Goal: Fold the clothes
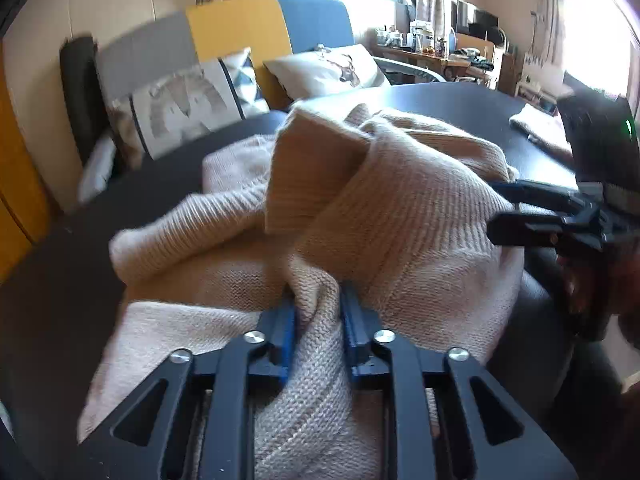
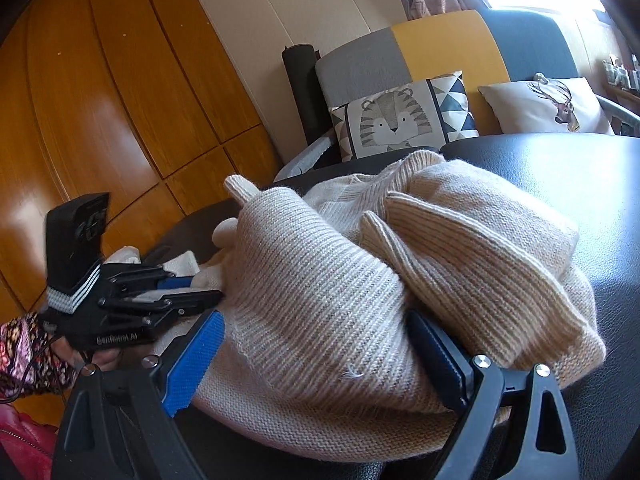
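Knitwear is sitting bunched in the middle of the dark table [image 1: 460, 100], nowhere near flat. Left gripper [image 1: 318, 304] is pinching a narrow ridge of the cream sweater [image 1: 400, 208] between its blue pads [image 1: 286, 334], jaws nearly closed with knit squeezed in the gap. Right gripper [image 2: 316, 356] is standing wide, a thick ribbed roll lying between its fingers [image 2: 200, 356]; whether the pads are actually pressing I cannot tell (the fabric is filling the gap, but not visibly being compressed).

Judgement: this is the grab-and-spread step, with folding proper not yet started. To do it well, the right side should be taking a single edge, not the whole roll, then both hands should be lifting apart so that the body hangs clear and the sleeves untangle. Risk: the pinch is catching two layers and dragging the heap.

Material is reading as soft, chunky rib knit, slightly fuzzy, stretchy, and holding rounded folds rather than creases. A ribbed cuff or hem [image 2: 460, 240] is lying on top of the pile, toward the far edge. Tabletop is looking smooth and leather-like, so cloth should be sliding easily. Another pale garment [image 1: 540, 128] is lying near the table's far right edge.
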